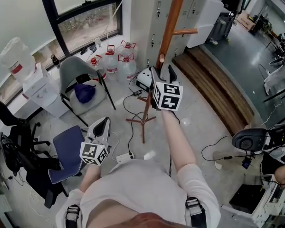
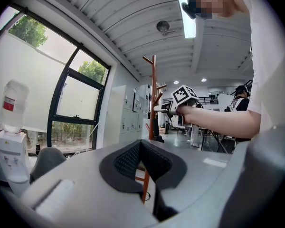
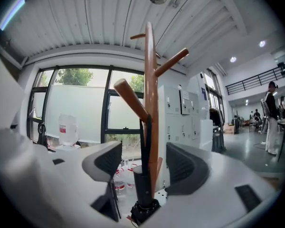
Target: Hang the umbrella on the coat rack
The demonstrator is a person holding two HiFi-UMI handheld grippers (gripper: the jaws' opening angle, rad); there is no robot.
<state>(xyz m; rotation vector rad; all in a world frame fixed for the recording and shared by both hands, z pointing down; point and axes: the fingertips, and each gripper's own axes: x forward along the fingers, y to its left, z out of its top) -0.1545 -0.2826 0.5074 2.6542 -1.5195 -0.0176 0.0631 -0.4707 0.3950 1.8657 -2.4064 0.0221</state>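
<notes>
The wooden coat rack point(image 1: 173, 18) stands ahead of me on a thin three-legged base. In the right gripper view its pole point(image 3: 149, 80) rises just behind the jaws. From a slanted peg point(image 3: 129, 99) the black umbrella point(image 3: 143, 186) hangs by a dark strap point(image 3: 145, 137). My right gripper point(image 3: 143, 156) is open. Its two pads stand on either side of the umbrella without touching it. In the head view the right gripper point(image 1: 161, 72) is held out at the pole. My left gripper point(image 1: 100, 125) stays low and back, shut on nothing, its pads point(image 2: 141, 148) pressed together.
Several water bottles point(image 1: 118, 61) and a grey chair point(image 1: 80, 82) stand by the window to the left of the rack. A blue chair point(image 1: 66, 151) is at my left. Cables and a power strip point(image 1: 125, 156) lie on the floor. A raised wooden step point(image 1: 218, 89) runs along the right.
</notes>
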